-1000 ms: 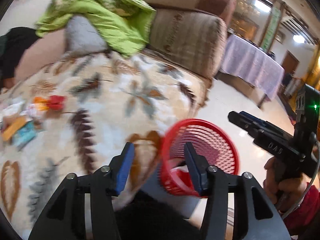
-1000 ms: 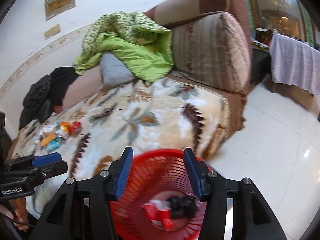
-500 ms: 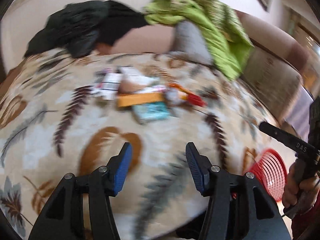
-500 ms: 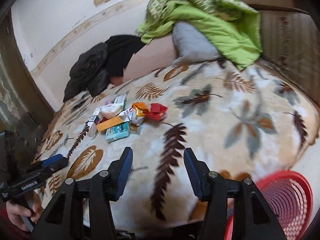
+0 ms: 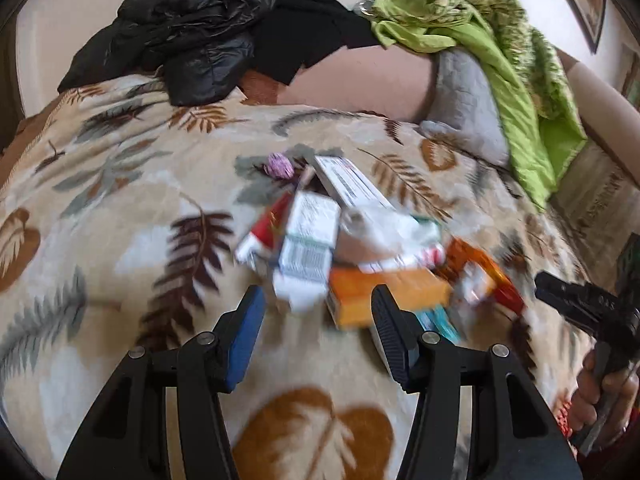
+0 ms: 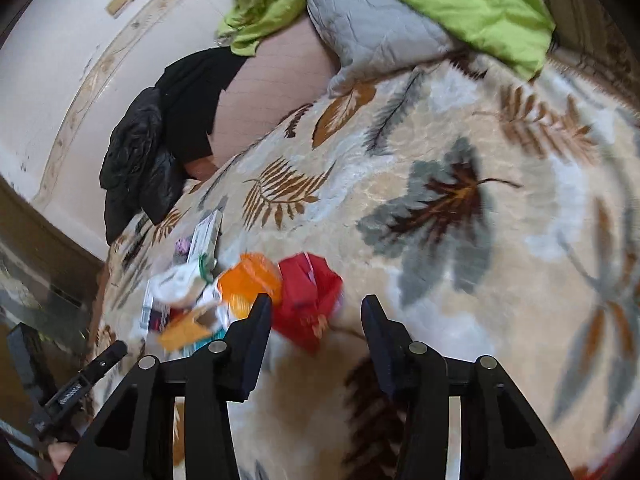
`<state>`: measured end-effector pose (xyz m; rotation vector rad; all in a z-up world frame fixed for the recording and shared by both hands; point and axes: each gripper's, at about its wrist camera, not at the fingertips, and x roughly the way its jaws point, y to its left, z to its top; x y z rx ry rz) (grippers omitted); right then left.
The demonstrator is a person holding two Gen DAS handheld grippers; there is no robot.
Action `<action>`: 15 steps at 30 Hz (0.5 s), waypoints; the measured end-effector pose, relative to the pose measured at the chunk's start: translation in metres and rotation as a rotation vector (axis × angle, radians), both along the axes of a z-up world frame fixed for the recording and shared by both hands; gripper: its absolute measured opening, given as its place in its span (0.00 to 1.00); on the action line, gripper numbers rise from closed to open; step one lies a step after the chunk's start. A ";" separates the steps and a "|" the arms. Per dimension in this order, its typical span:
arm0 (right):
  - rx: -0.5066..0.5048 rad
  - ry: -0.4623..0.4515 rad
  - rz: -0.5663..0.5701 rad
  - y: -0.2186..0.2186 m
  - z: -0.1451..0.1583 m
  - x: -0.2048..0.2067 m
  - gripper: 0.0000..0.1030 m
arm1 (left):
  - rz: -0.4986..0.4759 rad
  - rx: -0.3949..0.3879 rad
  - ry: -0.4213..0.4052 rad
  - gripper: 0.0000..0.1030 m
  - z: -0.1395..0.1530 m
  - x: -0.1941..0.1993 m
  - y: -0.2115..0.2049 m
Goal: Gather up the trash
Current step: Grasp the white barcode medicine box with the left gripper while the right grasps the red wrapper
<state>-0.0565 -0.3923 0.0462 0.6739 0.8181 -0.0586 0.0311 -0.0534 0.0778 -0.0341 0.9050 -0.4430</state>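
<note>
Sofa under leaf-print blanket; cream wall; green quilt on backrest.

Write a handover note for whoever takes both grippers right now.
Left gripper: open, empty, aimed at the near edge of the trash pile, in line with the white box and orange box.
Right gripper: open, empty, with the red wrapper just beyond its fingertips.
Trash: boxes and wrappers lie in one heap on the leaf-patterned blanket; an orange wrapper sits beside the red one.
Done: nothing gripped in these views.
Left: pick up every piece of the heap. No bin shows in either view.
</note>
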 end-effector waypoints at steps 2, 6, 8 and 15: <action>0.005 0.018 0.010 0.001 -0.008 0.013 0.44 | 0.002 0.002 0.009 0.53 -0.007 0.015 -0.005; 0.032 0.057 0.044 0.007 -0.026 0.031 0.22 | -0.003 0.017 0.021 0.44 -0.022 0.033 -0.014; 0.020 0.054 0.039 0.012 -0.029 0.029 0.13 | -0.005 0.031 0.020 0.37 -0.029 0.036 -0.016; -0.116 -0.059 0.004 0.033 0.006 -0.014 0.06 | -0.006 0.006 -0.039 0.36 -0.015 0.004 0.000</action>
